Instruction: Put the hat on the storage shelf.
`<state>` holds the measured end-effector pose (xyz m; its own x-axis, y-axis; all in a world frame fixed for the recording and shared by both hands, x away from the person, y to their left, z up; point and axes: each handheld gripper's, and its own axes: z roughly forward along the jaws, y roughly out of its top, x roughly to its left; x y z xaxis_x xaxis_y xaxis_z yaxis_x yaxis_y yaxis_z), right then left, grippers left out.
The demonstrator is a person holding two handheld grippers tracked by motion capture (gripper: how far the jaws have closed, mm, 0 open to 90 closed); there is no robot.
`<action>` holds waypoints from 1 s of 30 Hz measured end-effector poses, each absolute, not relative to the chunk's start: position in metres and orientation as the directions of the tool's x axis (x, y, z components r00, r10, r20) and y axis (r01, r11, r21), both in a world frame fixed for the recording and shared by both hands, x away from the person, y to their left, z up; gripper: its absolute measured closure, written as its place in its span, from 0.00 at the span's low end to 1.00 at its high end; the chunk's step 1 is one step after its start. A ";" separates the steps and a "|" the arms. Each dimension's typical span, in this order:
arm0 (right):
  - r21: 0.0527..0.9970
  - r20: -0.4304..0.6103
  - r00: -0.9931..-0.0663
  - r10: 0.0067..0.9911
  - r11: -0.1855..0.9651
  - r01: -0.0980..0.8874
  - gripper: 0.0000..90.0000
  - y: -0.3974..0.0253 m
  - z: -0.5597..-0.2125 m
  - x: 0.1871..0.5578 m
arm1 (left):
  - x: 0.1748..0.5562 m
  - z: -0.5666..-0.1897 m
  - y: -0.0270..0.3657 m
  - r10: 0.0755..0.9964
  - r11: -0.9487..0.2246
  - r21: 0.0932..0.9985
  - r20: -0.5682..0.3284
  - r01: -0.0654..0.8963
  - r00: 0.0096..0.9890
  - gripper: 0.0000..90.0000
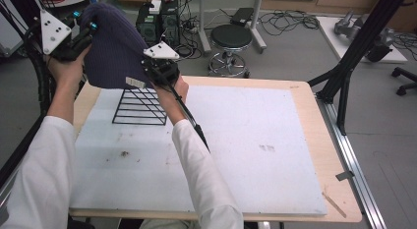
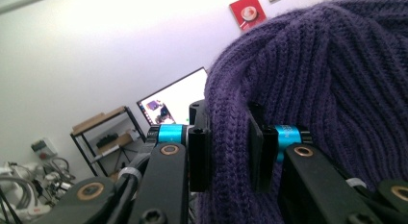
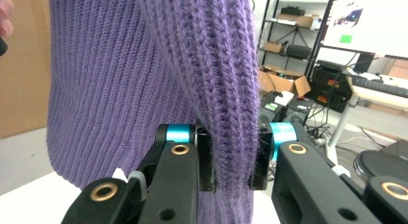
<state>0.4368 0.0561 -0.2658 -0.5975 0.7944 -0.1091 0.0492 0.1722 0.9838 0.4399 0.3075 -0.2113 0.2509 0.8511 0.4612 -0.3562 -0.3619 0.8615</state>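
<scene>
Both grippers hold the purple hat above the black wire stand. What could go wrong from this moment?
1. Each gripper, left and right, pinches only a fold of the knit hat, so the fabric might slip out.
2. The hat hangs close above the wire stand; its loose knit could snag on a wire or tip the light stand when lowered.

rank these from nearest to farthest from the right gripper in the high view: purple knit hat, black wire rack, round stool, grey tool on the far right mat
1. purple knit hat: clamped in the right gripper, held up at its left.
2. black wire rack: on the white mat just below the gripper.
3. round stool: on the floor beyond the table, to the right.
4. grey tool: far right, on the floor mat.
</scene>
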 end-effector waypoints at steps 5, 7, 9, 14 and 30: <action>0.978 -0.106 -0.608 0.787 0.194 0.081 0.87 0.058 -0.274 0.431 | 0.430 -0.227 0.310 0.869 -0.319 0.889 0.413 -0.329 0.273 0.83; 0.977 -0.106 -0.610 0.785 0.198 0.085 0.87 0.058 -0.275 0.429 | 0.428 -0.230 0.311 0.870 -0.317 0.890 0.411 -0.328 0.274 0.83; 0.971 -0.109 -0.616 0.780 0.216 0.102 0.87 0.060 -0.278 0.427 | 0.425 -0.234 0.313 0.875 -0.303 0.900 0.393 -0.313 0.282 0.83; 0.963 -0.102 -0.630 0.770 0.235 0.132 0.87 0.063 -0.282 0.422 | 0.418 -0.240 0.318 0.884 -0.281 0.918 0.361 -0.280 0.298 0.83; 0.918 -0.062 -0.674 0.736 0.306 0.250 0.87 0.046 -0.301 0.421 | 0.402 -0.270 0.311 0.852 -0.314 0.924 0.376 -0.217 0.365 0.82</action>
<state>0.4214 0.0463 -0.3008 -0.6741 0.7361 -0.0618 0.2505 0.3064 0.9184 0.4023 0.3106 -0.2700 0.3646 0.8521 0.3756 -0.2173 -0.3144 0.9241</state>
